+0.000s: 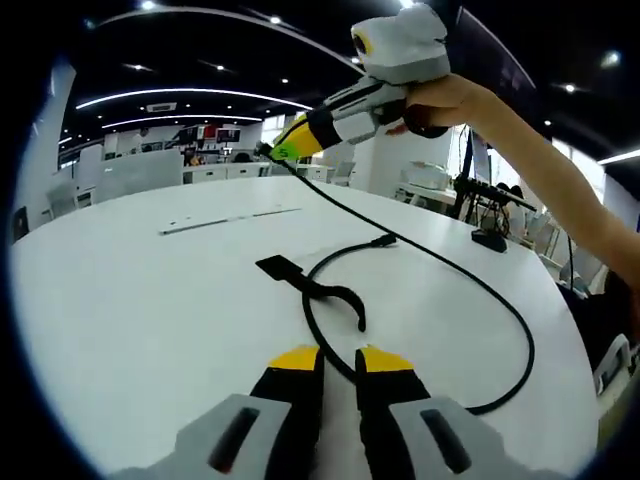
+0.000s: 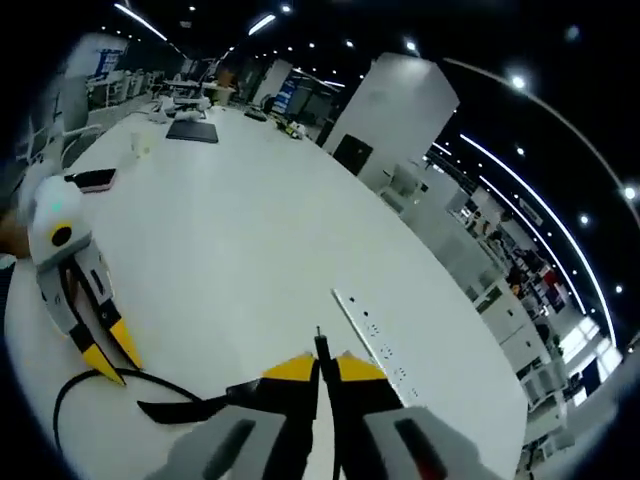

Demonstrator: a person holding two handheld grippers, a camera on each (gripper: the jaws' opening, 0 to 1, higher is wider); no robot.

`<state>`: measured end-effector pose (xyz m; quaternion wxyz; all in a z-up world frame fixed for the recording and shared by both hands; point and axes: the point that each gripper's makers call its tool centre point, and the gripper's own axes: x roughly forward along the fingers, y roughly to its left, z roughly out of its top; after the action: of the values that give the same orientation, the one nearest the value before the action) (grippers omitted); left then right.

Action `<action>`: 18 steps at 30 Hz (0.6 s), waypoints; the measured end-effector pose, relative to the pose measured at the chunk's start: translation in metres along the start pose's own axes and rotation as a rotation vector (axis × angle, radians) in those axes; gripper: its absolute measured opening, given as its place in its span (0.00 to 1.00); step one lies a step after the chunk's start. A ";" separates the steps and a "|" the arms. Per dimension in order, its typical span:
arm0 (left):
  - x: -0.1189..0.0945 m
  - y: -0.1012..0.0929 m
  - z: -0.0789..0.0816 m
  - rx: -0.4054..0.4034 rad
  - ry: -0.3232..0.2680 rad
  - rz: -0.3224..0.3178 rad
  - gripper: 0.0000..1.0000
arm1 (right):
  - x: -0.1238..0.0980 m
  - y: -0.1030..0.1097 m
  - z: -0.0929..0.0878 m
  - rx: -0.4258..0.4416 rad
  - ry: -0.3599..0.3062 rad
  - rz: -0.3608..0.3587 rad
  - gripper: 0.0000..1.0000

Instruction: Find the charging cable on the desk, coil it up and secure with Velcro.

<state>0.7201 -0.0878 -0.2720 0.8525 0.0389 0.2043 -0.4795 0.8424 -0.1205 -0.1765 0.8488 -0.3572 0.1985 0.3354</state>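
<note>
A broad white oval bench (image 1: pixel 150 300) is seen carrying the work, in an open office lit by ceiling strips. Across it a thin black charging cable (image 1: pixel 510 320) is laid in one wide, loose loop, running from 5 o'clock in the left gripper view up toward 12 o'clock, with its small plug end (image 1: pixel 384 240) resting on the bench near the centre and a flat black Velcro strap (image 1: pixel 285 270) attached just beside the loop at about 11 o'clock of it. One stretch of the cable is lifted clear of the surface and drawn taut, apparently so that a first turn can be formed. That lifted stretch is clamped between the closed yellow tips of the right hand-held gripper (image 1: pixel 278 150), which is held high at 12 o'clock by a person's hand (image 1: pixel 440 100); in the right gripper view the cable end is seen poking out just above those pinched tips. The left hand-held gripper (image 1: pixel 338 358) is held low at 6 o'clock with its yellow-tipped jaws slightly apart and nothing between them, the cable passing just ahead of them, seemingly in readiness to pin the loop. Farther off, a white power strip (image 2: pixel 370 325) is set flat in the bench, and a dark phone (image 2: pixel 90 180) is left near the far edge. Coiling is judged barely begun; the strap is not yet wrapped.
</note>
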 end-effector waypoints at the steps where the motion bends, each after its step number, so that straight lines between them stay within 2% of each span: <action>1: 0.000 0.000 0.000 0.000 0.000 0.000 0.14 | 0.005 0.007 0.003 0.001 0.001 0.010 0.08; 8: 0.000 0.000 -0.001 0.002 0.002 -0.004 0.14 | 0.032 0.056 0.014 -0.054 -0.008 0.114 0.08; 13: 0.001 -0.001 -0.001 0.006 0.004 -0.005 0.14 | 0.039 0.077 0.026 -0.082 -0.021 0.149 0.08; 18: 0.000 0.000 -0.001 0.007 0.002 -0.009 0.14 | 0.047 0.107 0.046 -0.083 -0.045 0.211 0.08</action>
<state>0.7200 -0.0879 -0.2732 0.8501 0.0415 0.2037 -0.4839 0.8033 -0.0107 -0.2238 0.7975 -0.3617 0.2020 0.4386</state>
